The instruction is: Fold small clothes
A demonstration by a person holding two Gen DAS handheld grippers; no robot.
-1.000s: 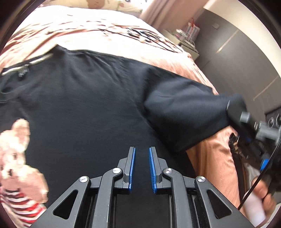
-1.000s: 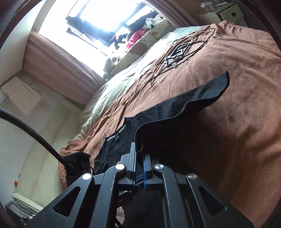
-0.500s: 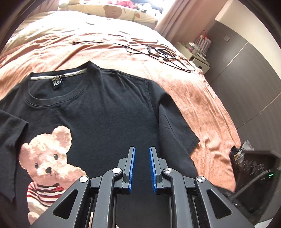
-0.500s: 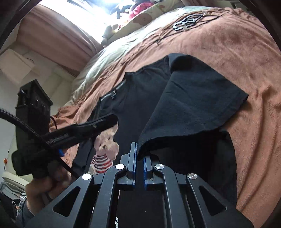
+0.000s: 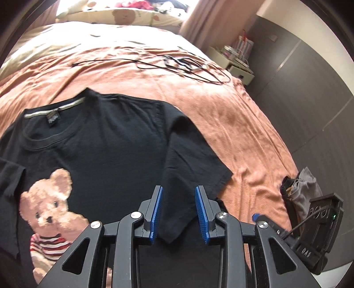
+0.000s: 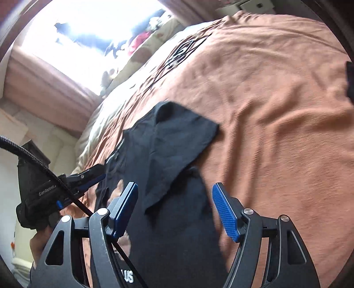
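Observation:
A black T-shirt (image 5: 110, 144) with a bear print (image 5: 48, 210) lies face up on the orange bedspread (image 5: 243, 124). Its right sleeve (image 5: 192, 155) is folded inward and rests on the shirt body. My left gripper (image 5: 179, 212) hovers open over the sleeve's lower tip and holds nothing. In the right wrist view, my right gripper (image 6: 174, 210) stands wide open just above the same sleeve (image 6: 177, 146), with no cloth between its pads. The left gripper (image 6: 100, 172) shows there at the left, held by a hand (image 6: 39, 241).
Black cables (image 5: 188, 64) lie on the bed beyond the shirt. Pillows (image 5: 124, 17) sit at the head, a white nightstand (image 5: 234, 62) to the right. A grey cloth pile (image 5: 303, 188) lies at the bed's right edge by dark wardrobe panels (image 5: 309, 88).
My right gripper carried the sleeve over the shirt body, then opened and let it go. My left gripper has drawn back and opened wider.

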